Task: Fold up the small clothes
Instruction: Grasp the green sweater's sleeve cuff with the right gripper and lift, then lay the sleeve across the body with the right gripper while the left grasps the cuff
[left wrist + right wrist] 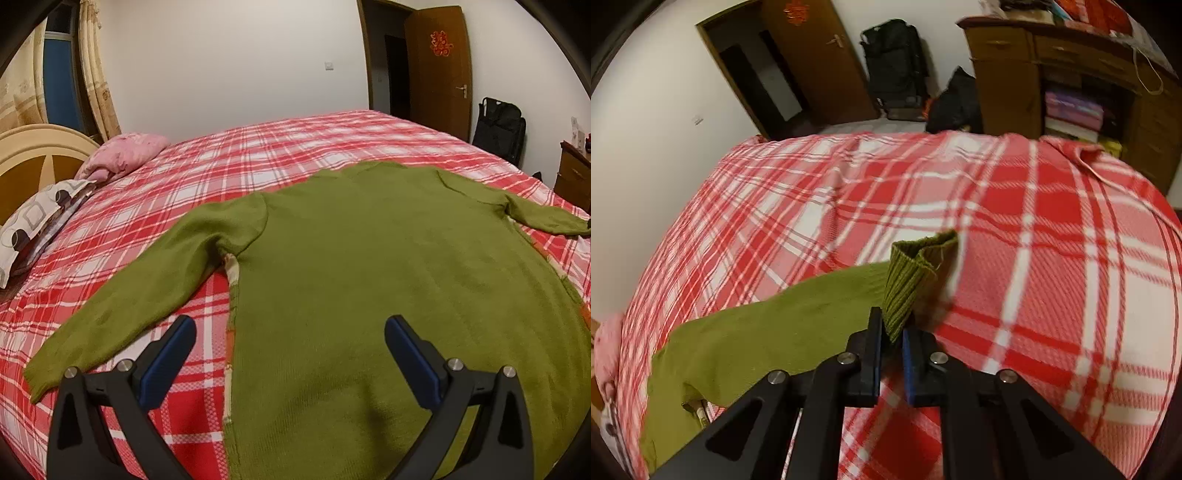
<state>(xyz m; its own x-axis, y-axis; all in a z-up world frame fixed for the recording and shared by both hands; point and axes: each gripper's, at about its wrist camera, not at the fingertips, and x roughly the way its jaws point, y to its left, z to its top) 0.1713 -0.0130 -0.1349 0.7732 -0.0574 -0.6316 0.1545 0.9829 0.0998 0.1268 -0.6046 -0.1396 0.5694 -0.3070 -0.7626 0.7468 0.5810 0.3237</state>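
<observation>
Covering most of the bed [258, 155], the red plaid sheet [1052, 258] carries a green sweater [369, 258] lying flat, its 2 sleeves spread outward. The left tool [290, 328] hangs released above the sweater's lower left edge, touching nothing. The right tool [892, 338] is clenched on the ribbed cuff [916, 273] of 1 sleeve, the cuff sticking up past its fingers [874, 332].

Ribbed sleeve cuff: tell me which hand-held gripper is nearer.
Right. The right hand-held gripper is clamped on the ribbed cuff; the left hand-held gripper hangs open above the sweater's body.
</observation>
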